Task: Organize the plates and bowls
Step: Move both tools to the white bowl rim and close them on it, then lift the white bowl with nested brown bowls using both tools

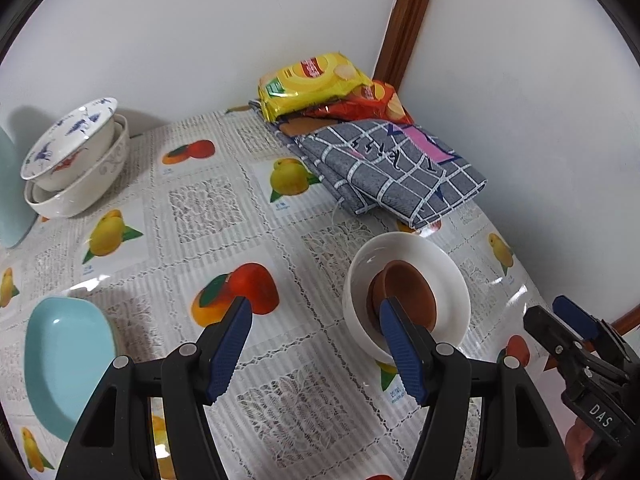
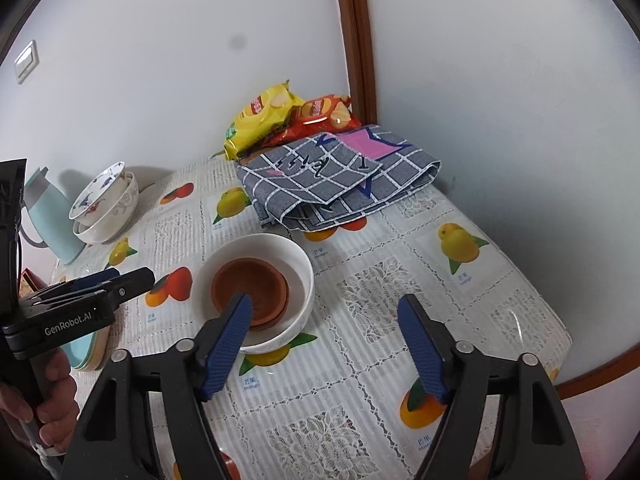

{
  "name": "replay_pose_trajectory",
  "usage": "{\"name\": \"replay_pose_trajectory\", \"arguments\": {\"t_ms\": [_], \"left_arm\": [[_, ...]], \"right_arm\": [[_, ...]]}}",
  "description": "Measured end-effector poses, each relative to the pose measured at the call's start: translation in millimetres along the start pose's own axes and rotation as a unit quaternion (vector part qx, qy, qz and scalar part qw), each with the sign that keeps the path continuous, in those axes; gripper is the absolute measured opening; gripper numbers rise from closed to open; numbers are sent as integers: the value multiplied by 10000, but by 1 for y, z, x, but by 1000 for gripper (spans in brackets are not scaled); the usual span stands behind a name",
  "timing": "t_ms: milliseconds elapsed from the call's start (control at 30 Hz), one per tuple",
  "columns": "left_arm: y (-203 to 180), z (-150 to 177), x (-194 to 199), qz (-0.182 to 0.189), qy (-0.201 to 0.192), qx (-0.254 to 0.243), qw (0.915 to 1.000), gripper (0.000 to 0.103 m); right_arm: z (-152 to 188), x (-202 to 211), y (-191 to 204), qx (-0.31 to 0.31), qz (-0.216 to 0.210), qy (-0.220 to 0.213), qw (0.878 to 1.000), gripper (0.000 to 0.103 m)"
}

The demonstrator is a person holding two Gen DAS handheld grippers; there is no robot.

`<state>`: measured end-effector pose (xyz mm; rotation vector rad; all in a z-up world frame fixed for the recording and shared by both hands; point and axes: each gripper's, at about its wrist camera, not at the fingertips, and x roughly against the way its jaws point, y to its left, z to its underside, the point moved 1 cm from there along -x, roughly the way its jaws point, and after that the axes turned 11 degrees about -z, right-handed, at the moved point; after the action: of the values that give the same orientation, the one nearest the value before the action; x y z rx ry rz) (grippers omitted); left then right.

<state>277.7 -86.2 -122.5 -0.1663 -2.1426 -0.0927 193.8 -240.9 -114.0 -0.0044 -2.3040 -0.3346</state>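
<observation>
Left wrist view: my left gripper (image 1: 316, 312) has its jaws apart with nothing between them, above the fruit-print tablecloth (image 1: 192, 208). Landmark is the white bowl (image 1: 448, 276) with the brown bowl (image 1: 408, 284) nested inside; my right-hand finger overlaps its near rim in the picture, contact can't be told. Teal plate (image 1: 64, 356) sits well left of the white bowl, the stacked patterned bowls (image 1: 76, 160) far left and back of it. My right gripper (image 1: 576, 320) shows at the bowl's right. Right wrist view: right gripper (image 2: 326, 320) also stands apart and empty; its left finger crosses the white bowl (image 2: 296, 260) and brown bowl (image 2: 248, 284) in the frame. I'd judge the next step is lifting the nested pair: straddle the rim wall, one pad inside, one outside, close gently, glazed ware slips. Behind the bowl, the folded checked cloth (image 2: 340, 176) and snack bags (image 2: 280, 116) limit forward room; left gripper (image 2: 100, 284) crowds the bowl's left, the kettle (image 2: 44, 216) beyond.
</observation>
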Motion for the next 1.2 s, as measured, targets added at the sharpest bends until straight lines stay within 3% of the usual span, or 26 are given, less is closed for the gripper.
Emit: {"name": "replay_pose_trajectory", "arguments": {"t_ms": [333,467,700,867,1200], "left_arm": [[-15,-2,-30,-1,312,-180,9994,64],[-17,-2,-44,-9,471,-189,9987,59],[-23,-4,-62,-111,623,-288,9976,59],[-24,-5,-72,-158,758,-291,9966,59],[-31,-6,-86,-258,863,-382,9952,57]], "right_arm": [[-1,-35,-9,-167,-195,278,9993,65],[-3,-52,-10,-160,-93,459,9988,60],[-2,-80,-11,-171,14,774,9969,52],[-1,-94,-15,-273,80,898,9956,35],[-3,-114,-17,-253,166,1153,9929,35]]}}
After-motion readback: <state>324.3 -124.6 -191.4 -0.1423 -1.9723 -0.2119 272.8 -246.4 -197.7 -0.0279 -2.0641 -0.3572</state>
